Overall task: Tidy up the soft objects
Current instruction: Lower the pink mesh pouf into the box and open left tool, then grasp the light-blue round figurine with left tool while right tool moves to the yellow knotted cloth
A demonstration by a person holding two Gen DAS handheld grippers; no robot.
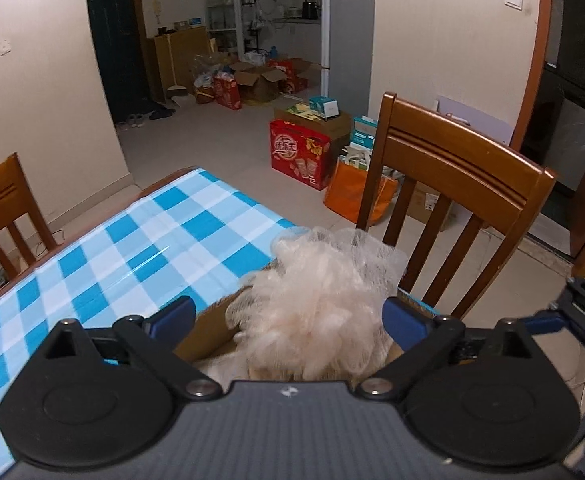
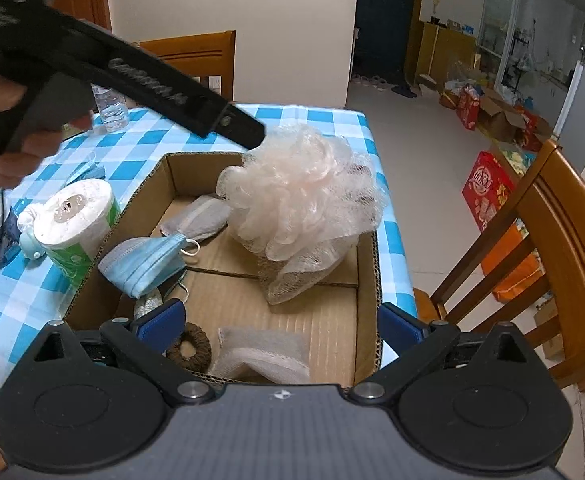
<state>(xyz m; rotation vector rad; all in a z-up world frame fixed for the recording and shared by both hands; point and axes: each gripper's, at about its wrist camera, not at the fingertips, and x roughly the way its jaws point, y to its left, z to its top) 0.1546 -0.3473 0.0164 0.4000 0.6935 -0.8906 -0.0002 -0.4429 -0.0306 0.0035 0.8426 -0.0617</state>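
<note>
Blue-and-white checked tabletop (image 2: pixel 140 148) carried an open brown cardboard box (image 2: pixel 368 280) near its corner, with a brown wooden chair (image 2: pixel 564 232) just beside that corner. A pale pink mesh bath sponge (image 2: pixel 304 192) stood inside the box against its far right part, rising above the rim. The left tongs (image 1: pixel 288 316) were spread wide, one blue finger (image 1: pixel 400 316) on each side of the sponge; whether the fingers touched it could not be determined, as the sponge filled the near view. In the right wrist view, the left tool's black body (image 2: pixel 132 76) reached in from the upper left, ending at the sponge's top. The right tongs (image 2: pixel 280 324) were released, hovering over the box's near edge and grasping nothing. Inside the box also lay a light blue face mask (image 2: pixel 144 260), a grey face mask (image 2: pixel 200 216), a dark brown hair scrunchie (image 2: pixel 192 350) and a folded white cloth (image 2: pixel 264 356). A white toilet paper roll in green wrap (image 2: pixel 78 220) stood on the tabletop, touching the box's left wall. A clear plastic bottle (image 2: pixel 110 106) stood farther back.
</note>
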